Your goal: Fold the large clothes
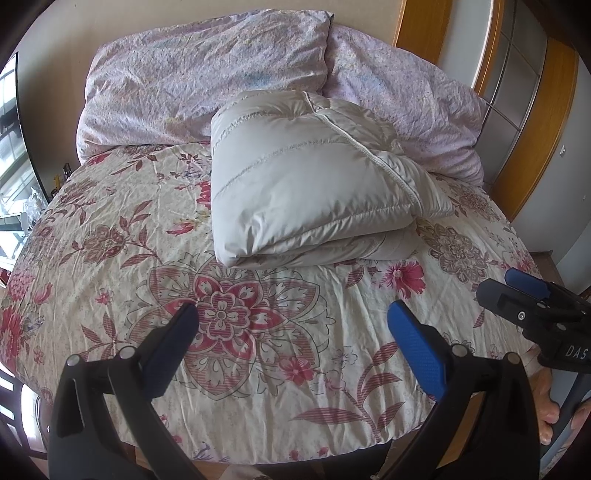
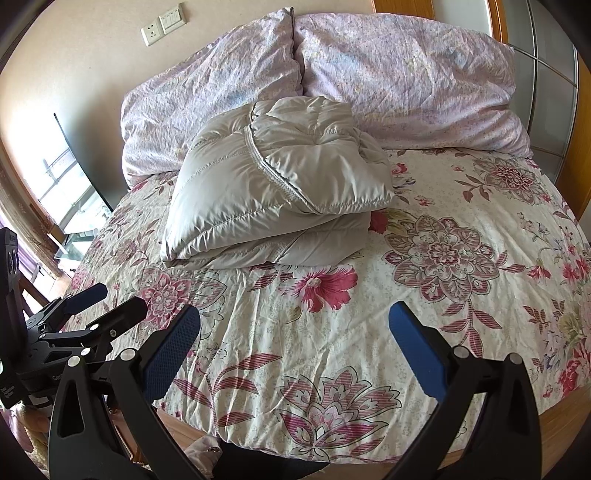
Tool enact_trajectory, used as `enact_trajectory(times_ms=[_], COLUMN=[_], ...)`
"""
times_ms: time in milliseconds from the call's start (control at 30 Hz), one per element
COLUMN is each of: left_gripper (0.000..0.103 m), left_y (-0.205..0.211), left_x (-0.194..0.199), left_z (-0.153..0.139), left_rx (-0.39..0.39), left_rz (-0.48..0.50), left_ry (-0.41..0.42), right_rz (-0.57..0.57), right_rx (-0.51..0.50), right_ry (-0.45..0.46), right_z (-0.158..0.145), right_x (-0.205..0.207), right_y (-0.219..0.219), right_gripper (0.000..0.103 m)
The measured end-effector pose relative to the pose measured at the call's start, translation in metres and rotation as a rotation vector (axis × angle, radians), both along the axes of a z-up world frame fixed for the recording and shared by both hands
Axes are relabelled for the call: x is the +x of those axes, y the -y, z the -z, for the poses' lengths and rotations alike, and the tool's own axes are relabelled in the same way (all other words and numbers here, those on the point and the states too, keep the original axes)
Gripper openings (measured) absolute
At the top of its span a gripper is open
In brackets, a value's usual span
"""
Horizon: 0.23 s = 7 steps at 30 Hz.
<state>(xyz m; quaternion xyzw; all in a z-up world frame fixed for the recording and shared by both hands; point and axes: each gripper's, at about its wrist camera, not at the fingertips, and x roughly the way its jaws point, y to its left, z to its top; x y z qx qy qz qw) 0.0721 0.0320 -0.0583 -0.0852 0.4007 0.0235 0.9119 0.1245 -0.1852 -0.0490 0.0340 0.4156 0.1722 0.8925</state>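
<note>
Bed with floral cover, cream ground, red and mauve flowers. Folded jacket, pale grey-beige, quilted and puffy, lies on the cover toward the head of the bed. Its far edge touches the pillows. Zipper line runs diagonally across the top layer. At least two thick layers stacked; the lower one sticks out at the near edge.

Two pillows in crumpled lilac print, side by side against the wall.

Left gripper: jaws spread wide, blue pads facing in, nothing between them. It hangs over the foot of the bed, well short of the jacket.

Right gripper: same stance, jaws wide apart, nothing held, above the cover and near of the jacket. It also shows at the right edge of the left view, seen side-on; there its jaw gap is hard to judge.

Writing: white letters "DAS" on the right gripper's body in the left view, cut off by the frame edge. In the right view, the left gripper's body carries small white text starting "Ge", too blurred to read further.

Wall above the pillows: socket and switch plate. Wooden wardrobe frame with frosted panels at right. Window at left, bright.
</note>
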Motion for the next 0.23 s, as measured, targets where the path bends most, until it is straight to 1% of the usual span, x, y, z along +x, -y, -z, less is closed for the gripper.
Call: enact_trajectory(times_ms=[233], left_gripper=[0.101], left_y=[-0.0005], left_x=[0.0004], left_z=[0.0006], left_rx=[0.0], left_rz=[-0.001], left_ry=[-0.001], right_rz=[0.001], right_rx=[0.0], right_ry=[0.001], right_z=[0.0001], right_x=[0.0], right_y=[-0.0005], right_gripper=[0.102])
